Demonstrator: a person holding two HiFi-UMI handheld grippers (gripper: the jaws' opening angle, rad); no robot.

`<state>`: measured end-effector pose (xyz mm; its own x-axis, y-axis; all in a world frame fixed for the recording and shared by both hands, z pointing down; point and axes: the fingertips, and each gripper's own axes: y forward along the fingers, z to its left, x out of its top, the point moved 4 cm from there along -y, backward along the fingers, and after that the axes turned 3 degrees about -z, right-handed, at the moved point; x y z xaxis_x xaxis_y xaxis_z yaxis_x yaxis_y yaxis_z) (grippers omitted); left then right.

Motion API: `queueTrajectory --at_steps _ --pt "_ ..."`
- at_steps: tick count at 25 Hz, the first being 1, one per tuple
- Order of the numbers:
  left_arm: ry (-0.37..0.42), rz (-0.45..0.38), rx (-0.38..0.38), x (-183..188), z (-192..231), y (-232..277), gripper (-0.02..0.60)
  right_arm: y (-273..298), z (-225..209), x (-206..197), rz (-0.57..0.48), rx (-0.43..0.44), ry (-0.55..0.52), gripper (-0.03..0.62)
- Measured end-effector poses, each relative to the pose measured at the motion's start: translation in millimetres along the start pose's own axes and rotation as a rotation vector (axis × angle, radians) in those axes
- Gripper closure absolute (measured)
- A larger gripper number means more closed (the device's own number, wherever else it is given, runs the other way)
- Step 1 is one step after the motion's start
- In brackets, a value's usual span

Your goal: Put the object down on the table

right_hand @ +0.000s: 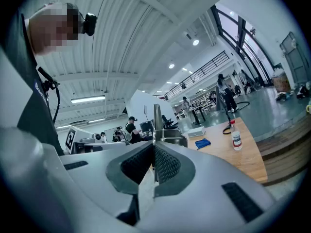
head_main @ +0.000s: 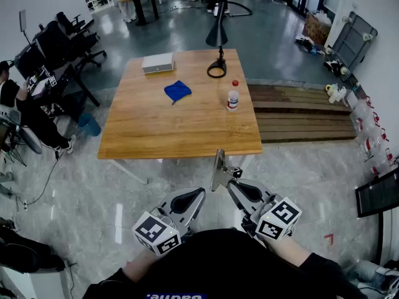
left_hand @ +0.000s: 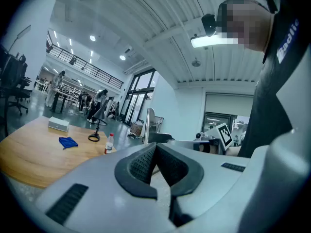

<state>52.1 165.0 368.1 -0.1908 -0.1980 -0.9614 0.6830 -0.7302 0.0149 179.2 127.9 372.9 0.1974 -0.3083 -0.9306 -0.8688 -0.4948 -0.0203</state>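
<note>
A silvery metal bracket (head_main: pixel 218 169) sticks up from my right gripper (head_main: pixel 228 181), whose jaws are shut on its lower end. In the right gripper view the thin plate of the bracket (right_hand: pixel 156 123) stands upright between the black pads (right_hand: pixel 167 165). My left gripper (head_main: pixel 200 193) sits just left of it, shut with nothing between its pads; in its own view the bracket (left_hand: pixel 147 125) shows beyond the left gripper's (left_hand: pixel 156 150) tips. Both grippers hang close to the person's body, short of the front edge of the wooden table (head_main: pixel 156 136).
On the table lie a white box (head_main: pixel 158 62), a blue cloth (head_main: pixel 177 91), a small bottle with a red cap (head_main: pixel 232 96) and a black desk lamp (head_main: pixel 217 42). A low wooden platform (head_main: pixel 299 114) adjoins the table's right side. Office chairs and a seated person (head_main: pixel 19 98) are at the left.
</note>
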Motion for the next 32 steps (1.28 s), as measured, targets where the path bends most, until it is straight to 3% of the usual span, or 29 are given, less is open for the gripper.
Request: queueTrajectory --at_steps 14,29,32 --pt "0.01 0.017 0.036 -7.6 -4.9 9.5 0.575 -6.0 -10.0 -3.2 0.004 0.034 -0.005 0.588" --pt "0.013 0.027 0.118 -11.0 -7.4 46.2 0.575 -18.1 -61.9 -1.6 0.012 0.08 0.082 0.588" --pt "0.0 -0.015 0.097 -4.6 0.8 51.6 0.575 -8.5 -70.0 -1.9 0.02 0.073 0.086 0.588"
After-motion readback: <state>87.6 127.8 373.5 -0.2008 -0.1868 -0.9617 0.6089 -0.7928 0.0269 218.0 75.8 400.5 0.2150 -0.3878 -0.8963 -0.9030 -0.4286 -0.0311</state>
